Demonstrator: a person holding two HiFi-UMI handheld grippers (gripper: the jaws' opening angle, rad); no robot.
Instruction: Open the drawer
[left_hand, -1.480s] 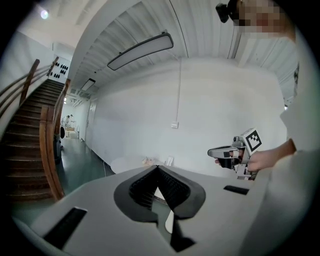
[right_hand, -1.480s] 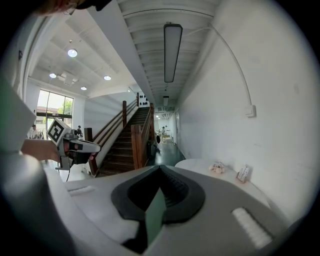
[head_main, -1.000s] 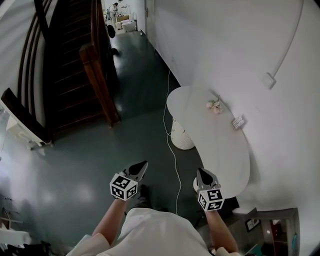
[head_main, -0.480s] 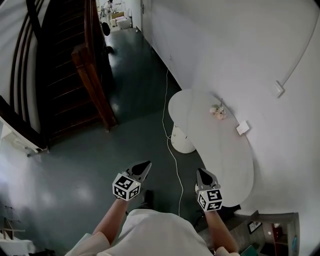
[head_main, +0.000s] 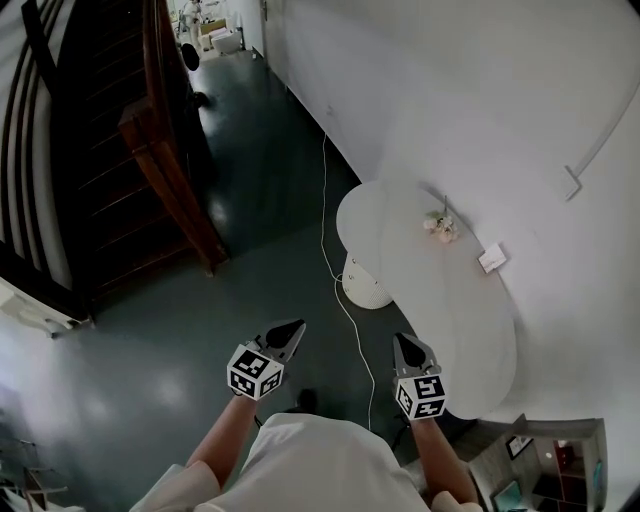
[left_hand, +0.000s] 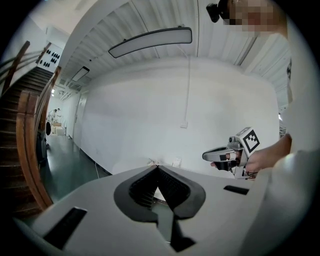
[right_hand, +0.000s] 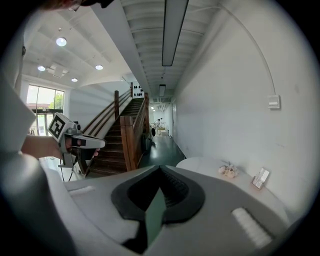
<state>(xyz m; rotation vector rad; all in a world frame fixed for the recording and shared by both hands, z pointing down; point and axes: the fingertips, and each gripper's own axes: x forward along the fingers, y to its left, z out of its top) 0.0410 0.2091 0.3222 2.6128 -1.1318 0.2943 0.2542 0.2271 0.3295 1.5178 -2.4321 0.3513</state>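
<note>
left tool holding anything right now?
No, in the left gripper view the left tool has its jaws shut tip to tip with nothing between them.

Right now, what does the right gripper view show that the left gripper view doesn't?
Only the right gripper view shows the left gripper, held out near its left edge, and a bright window behind it. Only the left gripper view shows the right gripper, at its right side. Both show the wooden staircase, the green floor, a long ceiling lamp, the white wall, and that gripper's own fingers shut with nothing between them.
</note>
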